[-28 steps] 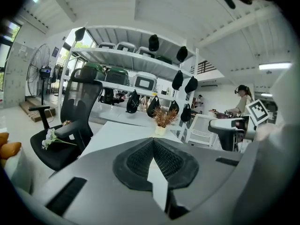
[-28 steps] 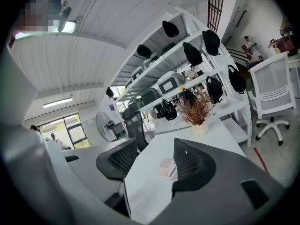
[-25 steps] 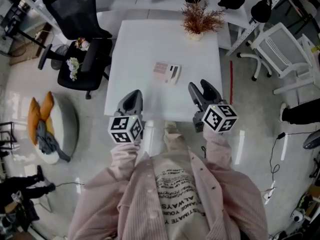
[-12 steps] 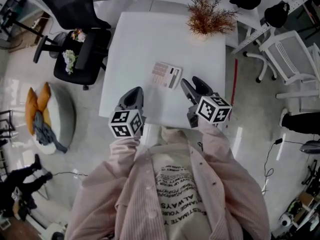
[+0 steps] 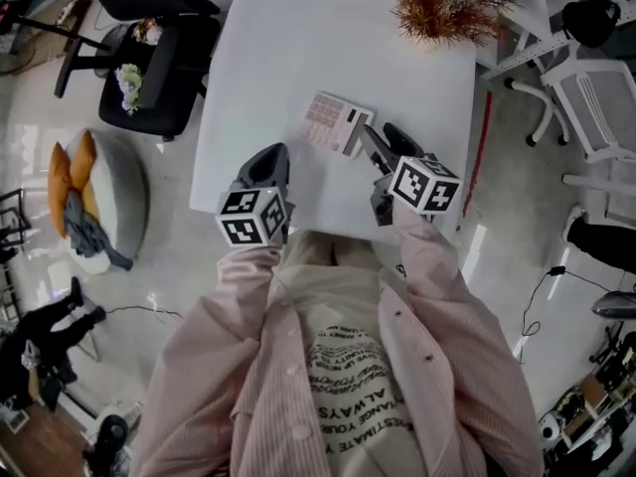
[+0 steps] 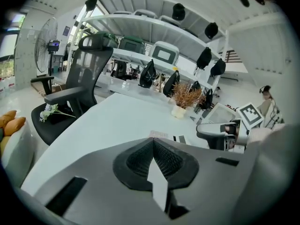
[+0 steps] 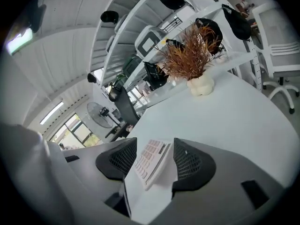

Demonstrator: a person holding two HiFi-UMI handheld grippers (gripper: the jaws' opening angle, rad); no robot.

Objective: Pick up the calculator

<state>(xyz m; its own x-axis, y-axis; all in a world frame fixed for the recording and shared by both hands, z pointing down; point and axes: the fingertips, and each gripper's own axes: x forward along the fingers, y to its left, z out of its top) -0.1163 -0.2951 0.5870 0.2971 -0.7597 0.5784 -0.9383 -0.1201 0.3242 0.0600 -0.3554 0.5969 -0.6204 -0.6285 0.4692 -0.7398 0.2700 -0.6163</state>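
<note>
So far only the approach is done: the calculator (image 5: 334,124) lies flat on the white tabletop (image 5: 288,48), keys up, near the middle and a little towards the person, well short of the dried plant (image 5: 442,8) at the far right corner. The right claw (image 5: 378,133) has its jaws apart and aimed along the tabletop. In the right gripper view the calculator shows in the gap between the two ribbed pads, and in the head view the jaw tips reach its near right edge. Whether either pad touches it I cannot tell. Nothing is gripped yet. What is left, as I judge it, is to ease the spread jaws over the calculator's edges, close on it and lift it off the tabletop. The left claw (image 5: 270,160) hangs over the near edge of the tabletop with its jaws together and nothing between them, and it takes no part. Compared with a second ago, the right claw has moved forward from the near edge of the tabletop up to the calculator, while the left claw has kept its place and the calculator has not shifted.
</note>
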